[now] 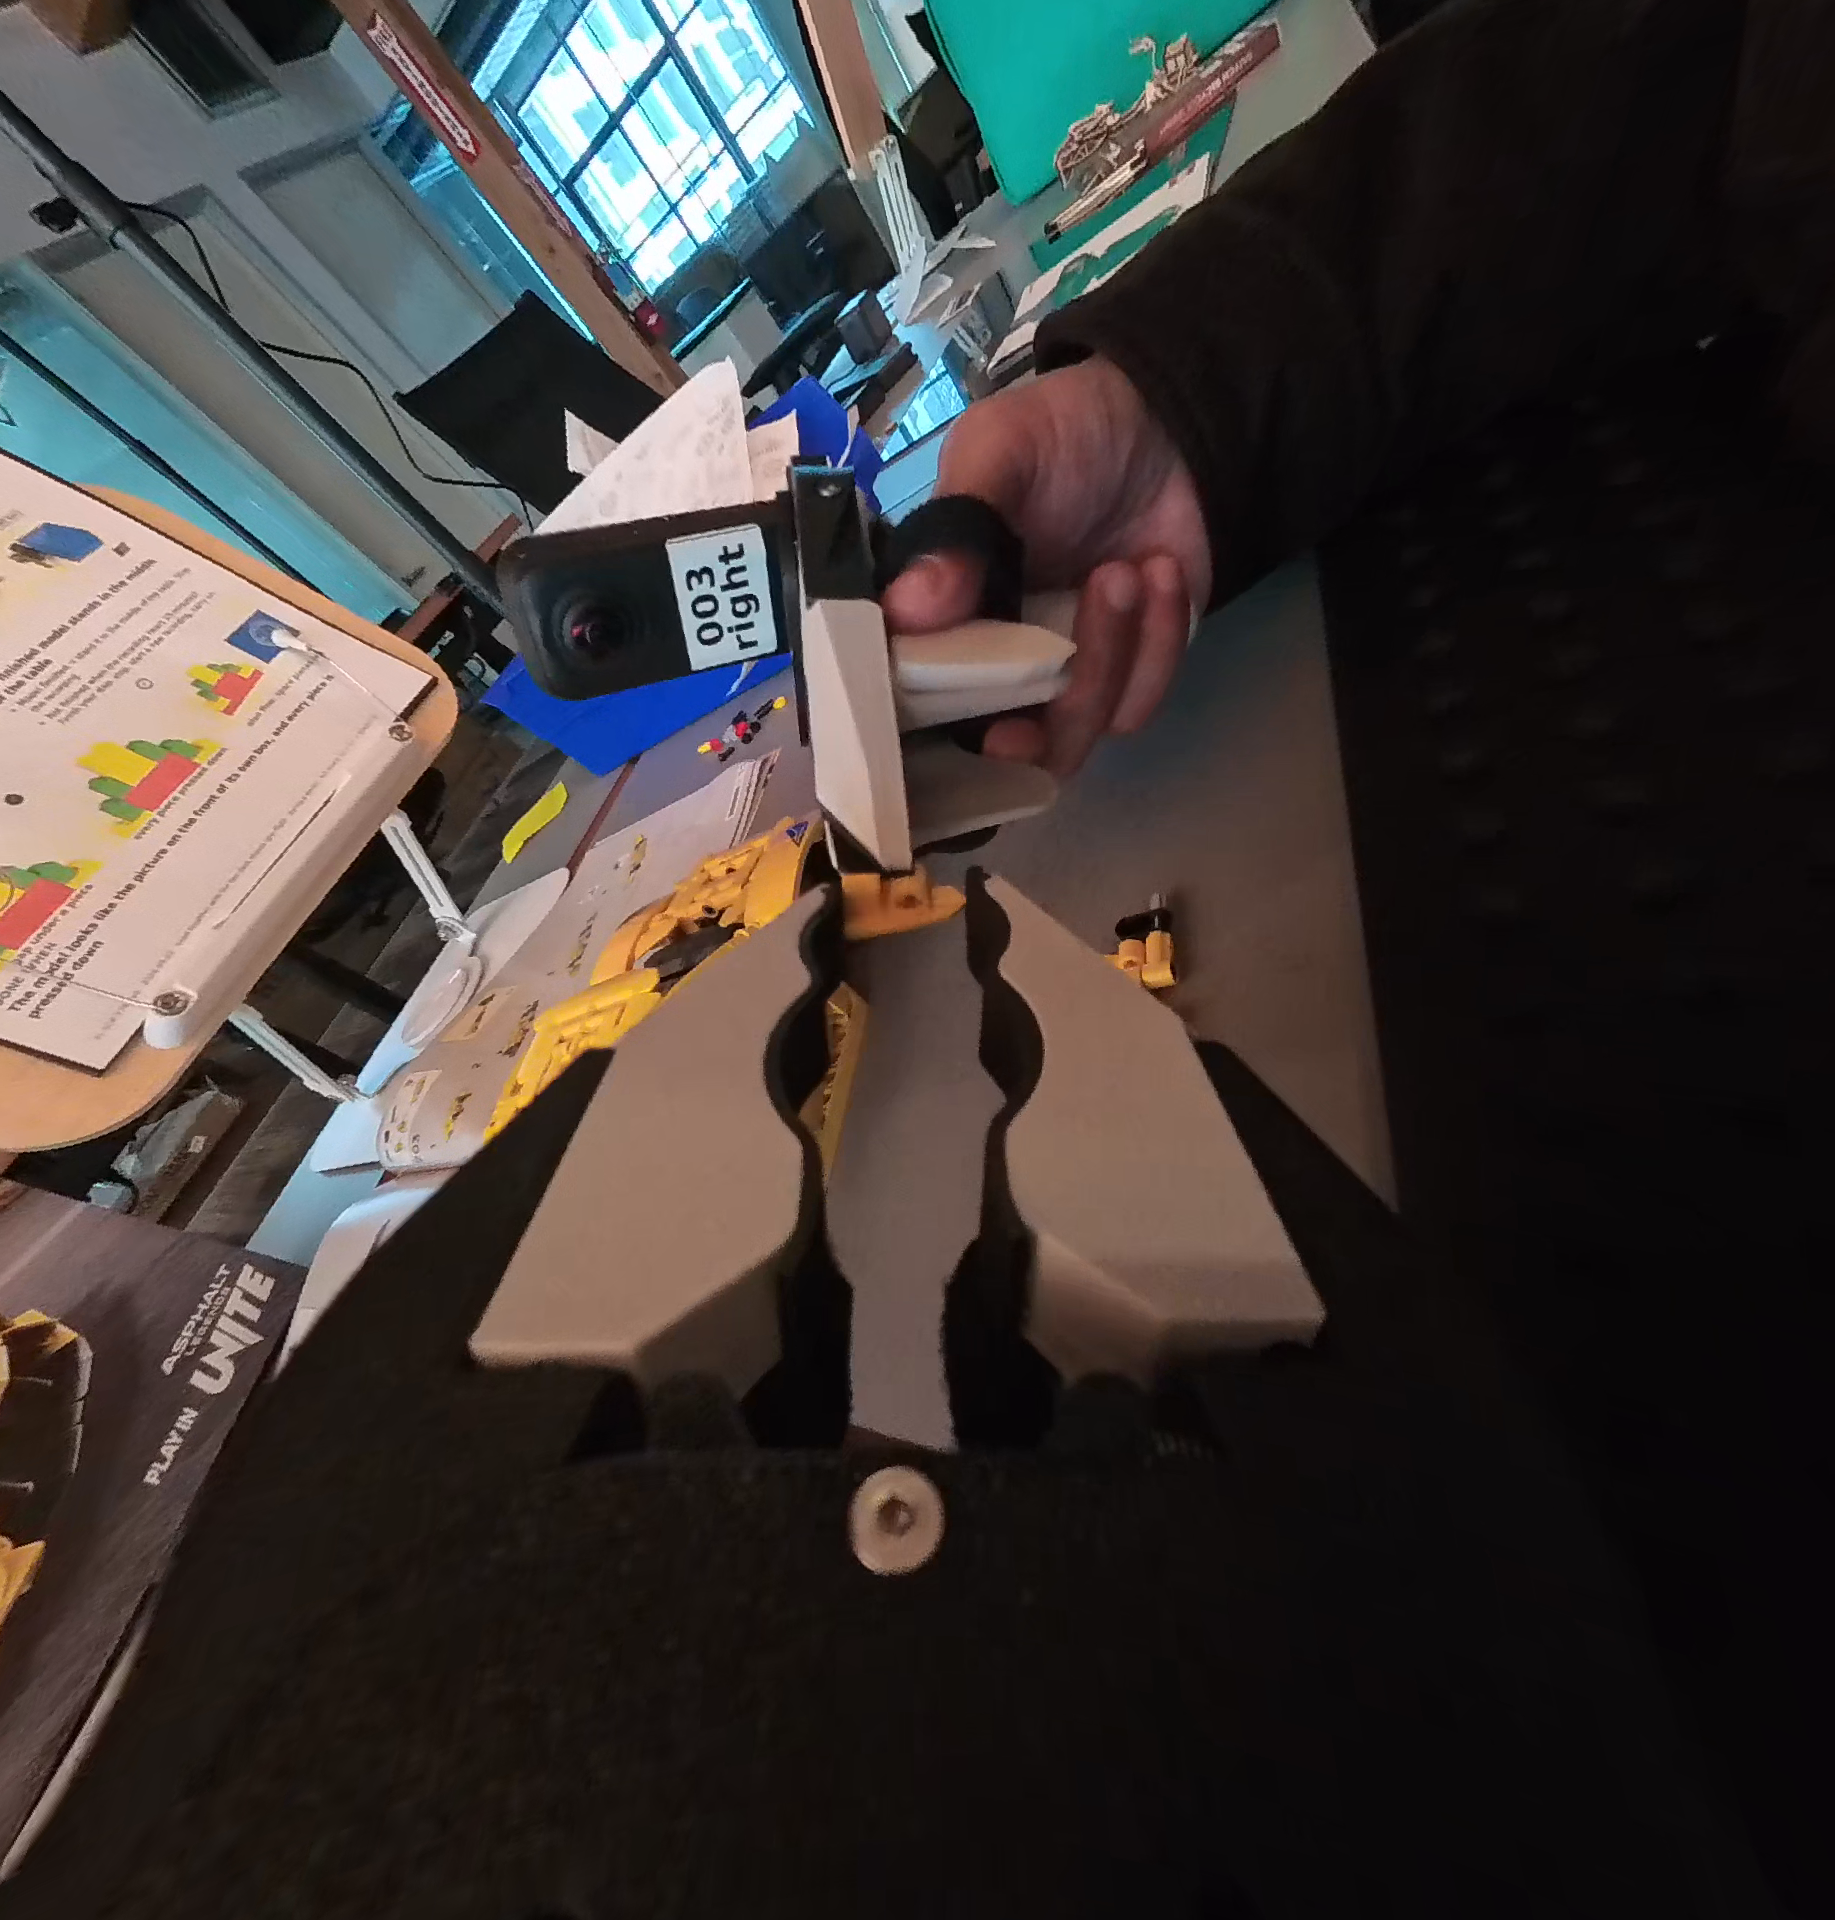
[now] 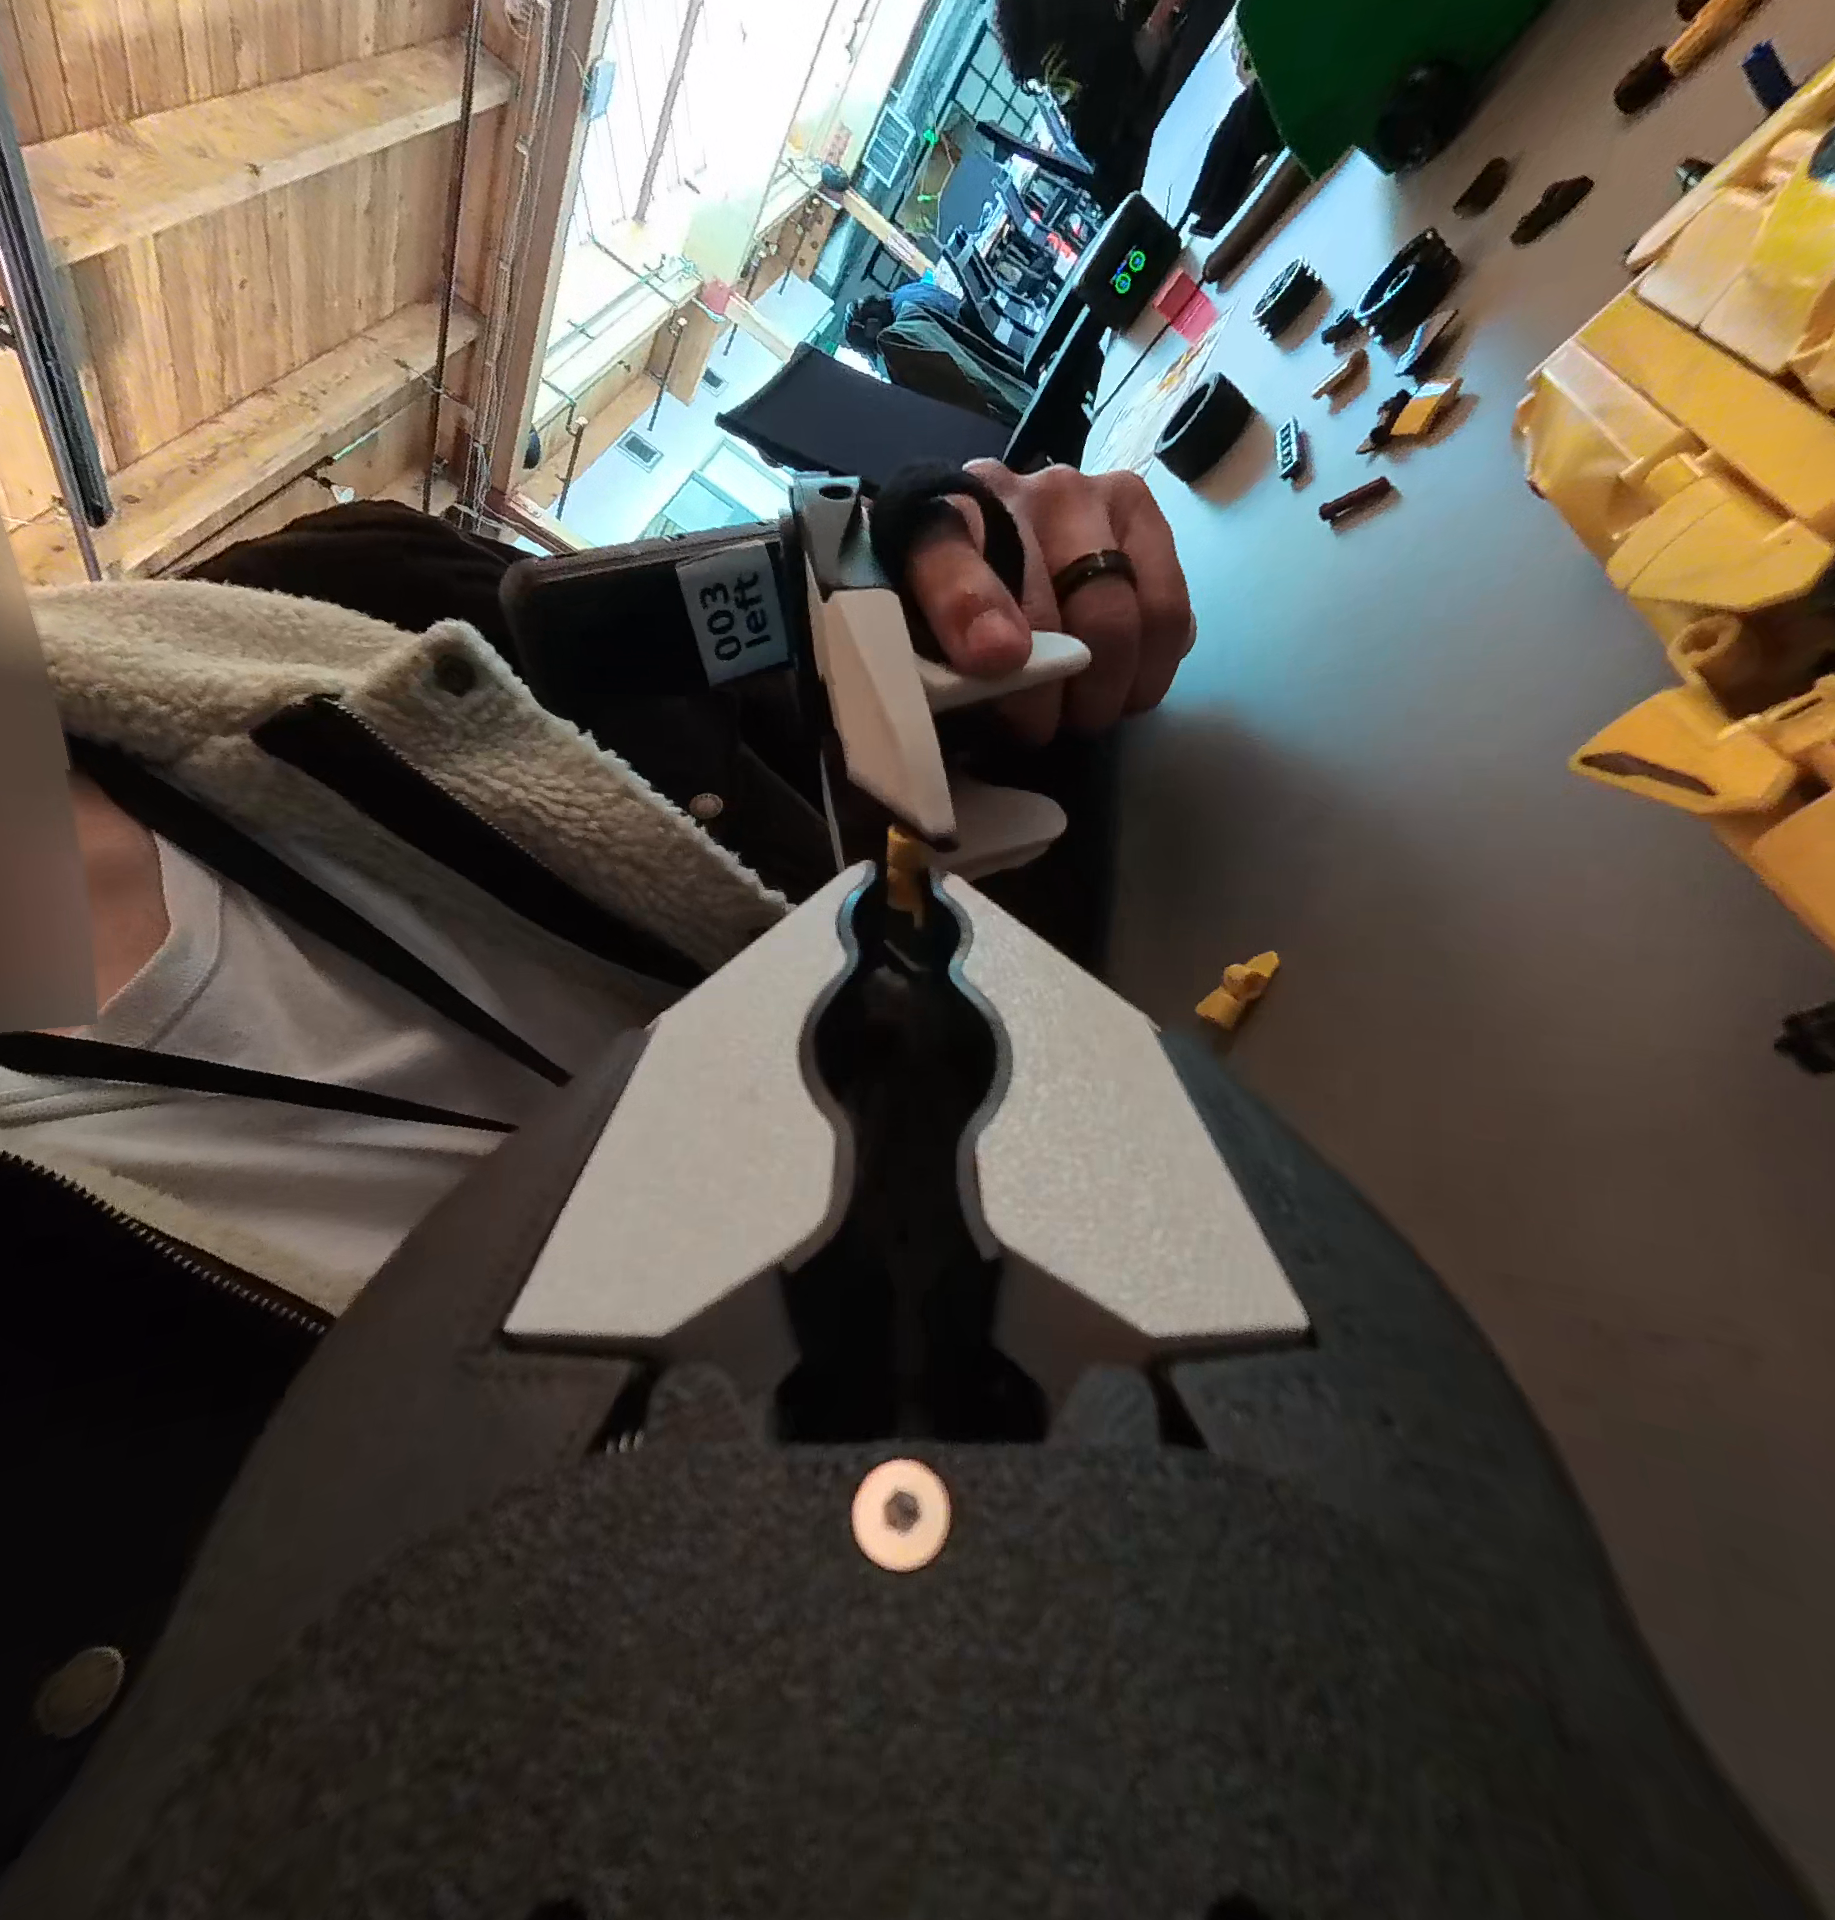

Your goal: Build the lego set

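Yellow piece (image 1: 897,902) at both tips: right gripper (image 2: 897,894) jaws clamped on it; left gripper (image 1: 902,914) jaws apart, just beside it.

Grey-fingered black claws (image 1: 902,904), (image 2: 897,894), silver screws; dark fleece-collared jacket (image 2: 393,707).

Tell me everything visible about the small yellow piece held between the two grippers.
The yellow piece is small, of glossy plastic, with a lug and a round hole on top. It is held in the air above the grey table, between both grippers. The right gripper is shut on it. The left gripper meets it from the opposite side, its fingers slightly apart. Details beneath are hidden.
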Available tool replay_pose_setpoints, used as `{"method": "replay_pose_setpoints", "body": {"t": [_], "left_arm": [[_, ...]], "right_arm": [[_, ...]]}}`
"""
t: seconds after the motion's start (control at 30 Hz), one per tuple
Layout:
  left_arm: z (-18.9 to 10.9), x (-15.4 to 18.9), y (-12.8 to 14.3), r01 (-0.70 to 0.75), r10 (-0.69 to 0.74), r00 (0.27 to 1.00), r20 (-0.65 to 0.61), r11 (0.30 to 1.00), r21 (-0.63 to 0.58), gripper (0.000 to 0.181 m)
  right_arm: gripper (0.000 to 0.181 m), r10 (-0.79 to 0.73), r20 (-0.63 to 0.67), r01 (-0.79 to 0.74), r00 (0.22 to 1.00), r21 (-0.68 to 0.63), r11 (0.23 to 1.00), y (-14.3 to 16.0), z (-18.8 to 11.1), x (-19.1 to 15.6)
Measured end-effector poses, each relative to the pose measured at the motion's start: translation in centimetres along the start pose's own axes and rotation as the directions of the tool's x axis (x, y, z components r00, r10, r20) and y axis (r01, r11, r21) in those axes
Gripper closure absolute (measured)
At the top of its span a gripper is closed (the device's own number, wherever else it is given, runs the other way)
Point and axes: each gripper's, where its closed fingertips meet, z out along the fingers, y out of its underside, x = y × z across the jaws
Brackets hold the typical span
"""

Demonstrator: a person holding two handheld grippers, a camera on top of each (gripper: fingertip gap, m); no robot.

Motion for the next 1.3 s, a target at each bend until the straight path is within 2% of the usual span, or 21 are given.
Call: {"method": "replay_pose_setpoints", "body": {"t": [0.13, 0.27, 0.4, 0.5, 0.57, 0.63, 0.7, 0.83, 1.17, 1.23, 1.3], "left_arm": [[-0.1, -0.7, 0.1, 0.017, -0.017, 1.0, 0.018, 1.0, -0.008, 0.159], [-1.4, -2.3, -1.4, 0.148, -0.152, 0.988, 0.027, 0.983, 0.112, 0.159], [-2.8, -3.9, -2.7, 0.275, -0.284, 0.959, 0.004, 0.932, 0.234, 0.159], [-3.2, -4.1, -2.4, 0.328, -0.333, 0.943, -0.02, 0.914, 0.24, 0.16], [-2.9, -3.2, -1.4, 0.33, -0.325, 0.944, -0.058, 0.925, 0.189, 0.159], [-2.6, -2.5, -0.4, 0.314, -0.308, 0.949, -0.066, 0.941, 0.127, 0.159], [-2.2, -1.6, 0.1, 0.303, -0.296, 0.951, -0.093, 0.949, 0.085, 0.159], [-1.7, -0.9, 1.4, 0.303, -0.3, 0.947, -0.111, 0.953, 0.007, 0.159], [-1.9, 0.0, 1.5, 0.312, -0.307, 0.935, -0.177, 0.95, 0.002, 0.159], [-2.0, -0.1, 1.3, 0.326, -0.318, 0.93, -0.183, 0.945, 0.016, 0.159], [-2.3, -0.6, 0.5, 0.381, -0.363, 0.911, -0.195, 0.923, 0.063, 0.159]], "right_arm": [[0.174, -0.009, -0.006, 0.009, 1.0, 0.043, 0.999, -0.6, -0.1, 0.2], [0.158, -0.089, 0.002, 0.088, 0.996, 0.16, 0.983, -2.5, -1.5, -0.9], [0.159, -0.218, -0.14, 0.241, 0.966, 0.168, 0.956, -2.9, -2.0, -0.3], [0.155, -0.351, -0.219, 0.371, 0.91, 0.06, 0.927, -1.7, -1.2, 0.3], [0.156, -0.5, -0.3, 0.473, 0.813, -0.162, 0.866, 1.1, -1.1, 1.9], [0.155, -0.625, -0.367, 0.512, 0.689, -0.363, 0.778, 3.5, -1.6, 3.8], [0.151, -0.663, -0.418, 0.497, 0.621, -0.444, 0.746, 5.0, -1.8, 5.0], [0.152, -0.709, -0.441, 0.471, 0.55, -0.538, 0.699, 6.0, -1.4, 6.5], [0.165, -0.798, -0.409, 0.497, 0.443, -0.629, 0.598, 5.7, -0.7, 7.7], [0.165, -0.807, -0.433, 0.532, 0.402, -0.607, 0.591, 4.5, -0.8, 7.0], [0.165, -0.772, -0.454, 0.605, 0.445, -0.484, 0.632, 2.7, -0.4, 4.7]]}}
